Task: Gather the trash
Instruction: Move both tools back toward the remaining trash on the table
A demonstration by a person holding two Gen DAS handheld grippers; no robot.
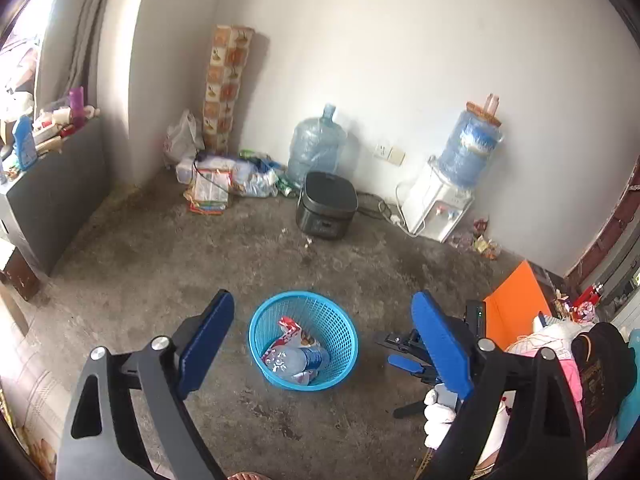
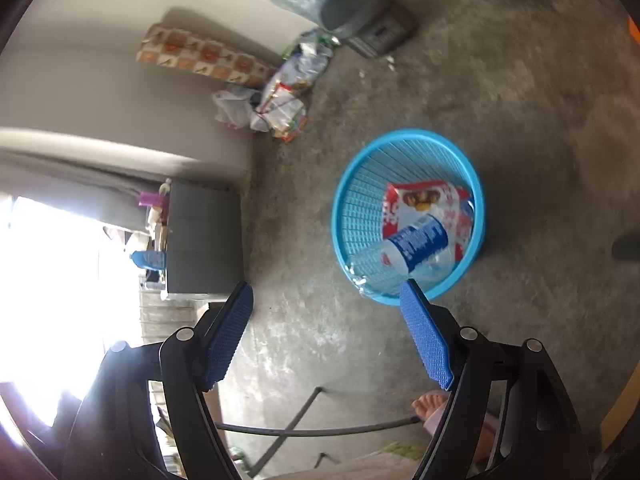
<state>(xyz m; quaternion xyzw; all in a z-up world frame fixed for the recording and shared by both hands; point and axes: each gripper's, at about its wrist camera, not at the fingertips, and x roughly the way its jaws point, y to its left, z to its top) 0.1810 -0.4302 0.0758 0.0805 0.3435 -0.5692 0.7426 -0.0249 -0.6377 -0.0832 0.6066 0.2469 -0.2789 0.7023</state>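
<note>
A blue mesh basket (image 1: pixel 345 320) stands on the concrete floor. In it lie a red and white snack wrapper (image 1: pixel 291 326) and a clear plastic bottle (image 1: pixel 306 358) with a blue label. My left gripper (image 1: pixel 323 299) hovers above and in front of the basket, open, with nothing between its blue pads. To the right a white-gloved hand (image 1: pixel 438 412) holds my right gripper (image 1: pixel 394 350). In the right wrist view that gripper (image 2: pixel 326 288) is open and empty, beside the basket (image 2: pixel 340 200), its right pad over the near rim. The bottle (image 2: pixel 416 240) rests on the wrapper (image 2: pixel 424 196).
Against the far wall stand a black rice cooker (image 1: pixel 326 204), a water jug (image 1: pixel 316 144) and a white dispenser (image 1: pixel 436 200). Packets and bags (image 1: pixel 220 184) fill the corner. A grey cabinet (image 1: pixel 56 200) is on the left, an orange board (image 1: pixel 516 308) and clothes (image 1: pixel 580 364) on the right.
</note>
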